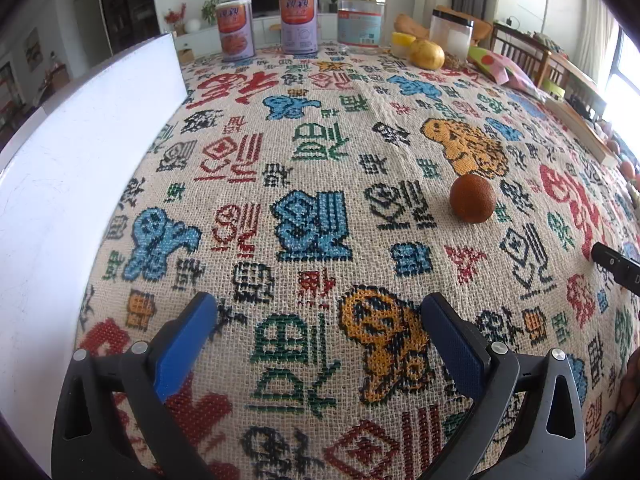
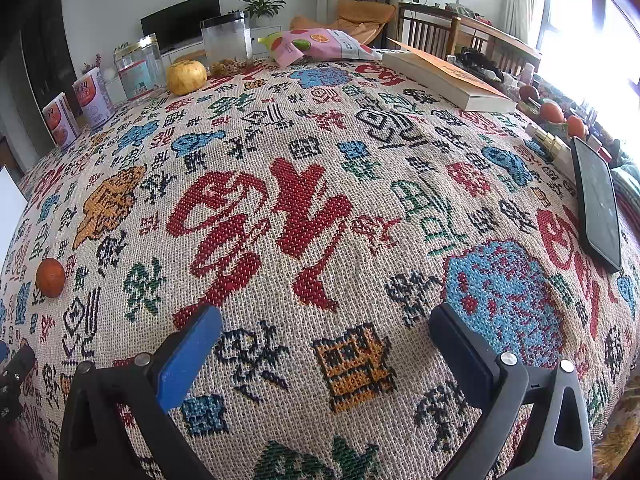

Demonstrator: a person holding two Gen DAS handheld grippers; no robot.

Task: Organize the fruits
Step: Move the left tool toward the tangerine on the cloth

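Covering nearly all of both views, a woven cloth with red, blue, green and orange figures lies over the surface. A white board stands along its left edge in the left wrist view. At the far edge stand two cans, a clear jar and a plastic tub. A book, a snack bag and a dark phone lie toward the right side in the right wrist view.

The left gripper hangs above bare cloth, jaws spread wide with nothing between them. The right gripper is the same: jaws wide, empty, over the cloth.

A yellow fruit, large and roundish, perhaps a pear or pomelo, sits at the far edge beside the tub. More small orange fruits show past the book, partly hidden.

The nearest fruit is a small orange, alone on the cloth, ahead and to the right of the left gripper and well apart from it. From the right wrist view it lies far to the left. It is round, dull reddish orange, with a pebbled skin.

It is probably light and fairly firm, yet it would bruise or split under a hard squeeze, and being round it may roll. The best hold looks to be across its widest middle, with gentle pressure.
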